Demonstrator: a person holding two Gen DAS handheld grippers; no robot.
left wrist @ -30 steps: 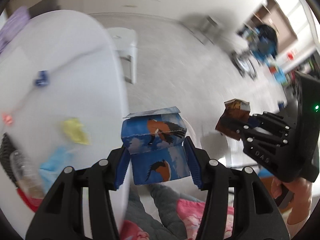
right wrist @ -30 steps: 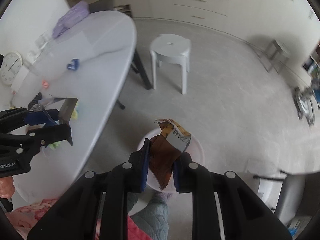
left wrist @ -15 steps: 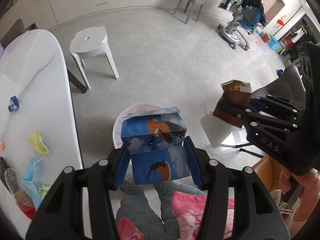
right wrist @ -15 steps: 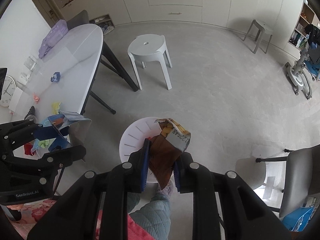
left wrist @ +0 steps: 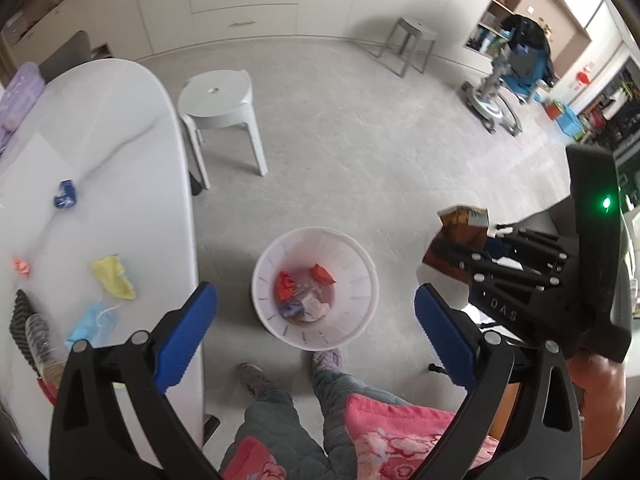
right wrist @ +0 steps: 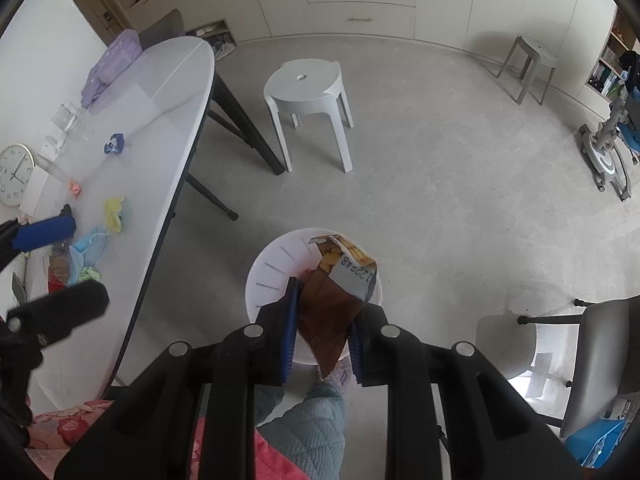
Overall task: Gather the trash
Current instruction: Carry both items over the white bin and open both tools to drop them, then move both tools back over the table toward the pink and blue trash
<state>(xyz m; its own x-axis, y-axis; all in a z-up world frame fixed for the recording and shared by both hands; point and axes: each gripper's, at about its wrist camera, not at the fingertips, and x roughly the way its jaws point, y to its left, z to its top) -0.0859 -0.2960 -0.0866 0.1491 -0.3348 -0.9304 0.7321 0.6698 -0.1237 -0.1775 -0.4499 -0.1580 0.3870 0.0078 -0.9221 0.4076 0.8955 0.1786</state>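
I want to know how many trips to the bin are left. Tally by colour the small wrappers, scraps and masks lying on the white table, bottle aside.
Dark blue wrapper: 1
Orange-pink scrap: 1
Yellow mask: 1
Light blue mask: 1
Green scrap: 1
Total: 5

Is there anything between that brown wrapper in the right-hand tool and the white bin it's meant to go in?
Nothing visible. The right gripper holds the brown wrapper directly above the open white bin, with only air between. The left gripper, its jaws opening and empty, is off to the side.
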